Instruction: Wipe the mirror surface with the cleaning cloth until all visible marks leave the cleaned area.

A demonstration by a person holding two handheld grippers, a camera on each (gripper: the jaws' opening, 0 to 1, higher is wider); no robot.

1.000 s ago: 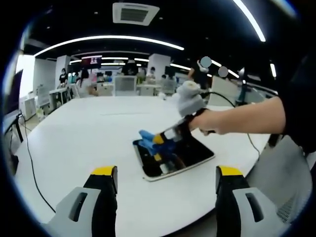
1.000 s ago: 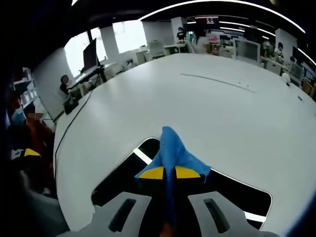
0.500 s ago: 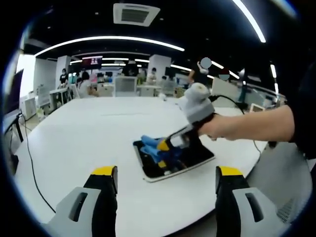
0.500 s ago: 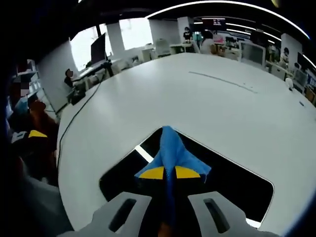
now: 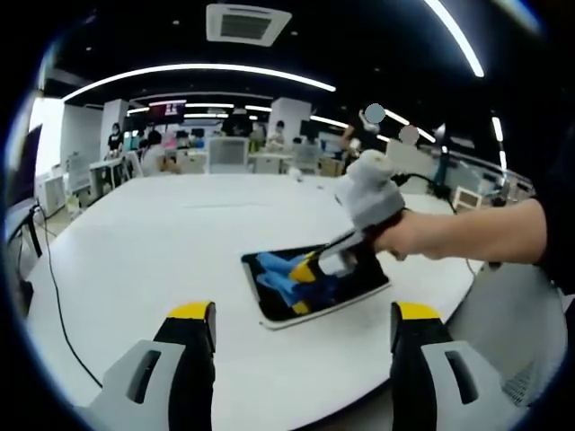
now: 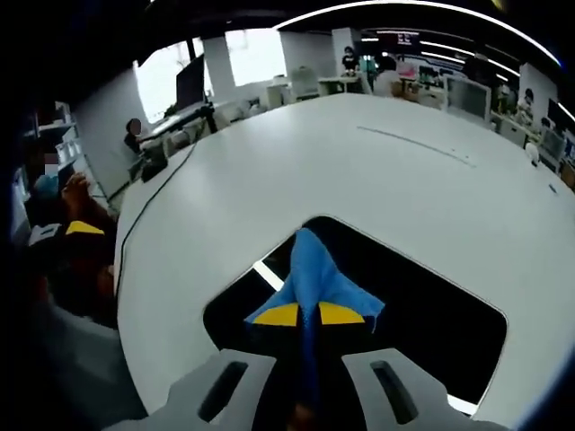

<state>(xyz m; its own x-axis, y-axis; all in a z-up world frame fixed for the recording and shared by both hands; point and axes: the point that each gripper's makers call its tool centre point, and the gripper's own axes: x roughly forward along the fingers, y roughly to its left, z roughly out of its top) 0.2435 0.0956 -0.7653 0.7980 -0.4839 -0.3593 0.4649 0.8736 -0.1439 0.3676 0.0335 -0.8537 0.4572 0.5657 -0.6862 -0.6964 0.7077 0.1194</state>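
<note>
Right claw (image 6: 308, 313) sits low in the centre of the right gripper view, its yellow-tipped jaws pinched tight on the blue cleaning cloth (image 6: 314, 277) — the cloth fans out ahead of the tips and lies on the dark mirror (image 6: 422, 314). The mirror spreads across the lower middle of that view, lying flat on the white bench (image 6: 359, 171), a bright strip of reflected light on the glass just left of the cloth.

Over to the left gripper view — here the whole scene shows from farther off. The mirror (image 5: 359, 278) is a dark rounded rectangle with a pale edge, right of centre on the bench (image 5: 153, 260). The right claw (image 5: 303, 267) reaches in from the right, held by a person's hand (image 5: 409, 238), and presses the cloth (image 5: 280, 272) onto the mirror's left half. Whether marks are on the glass, too small to tell.

The left claw (image 5: 301, 323) rises from the bottom of its own view, jaws spread wide apart with nothing between them, well short of the mirror. A black cable (image 5: 54, 296) trails over the bench's left edge.
</note>
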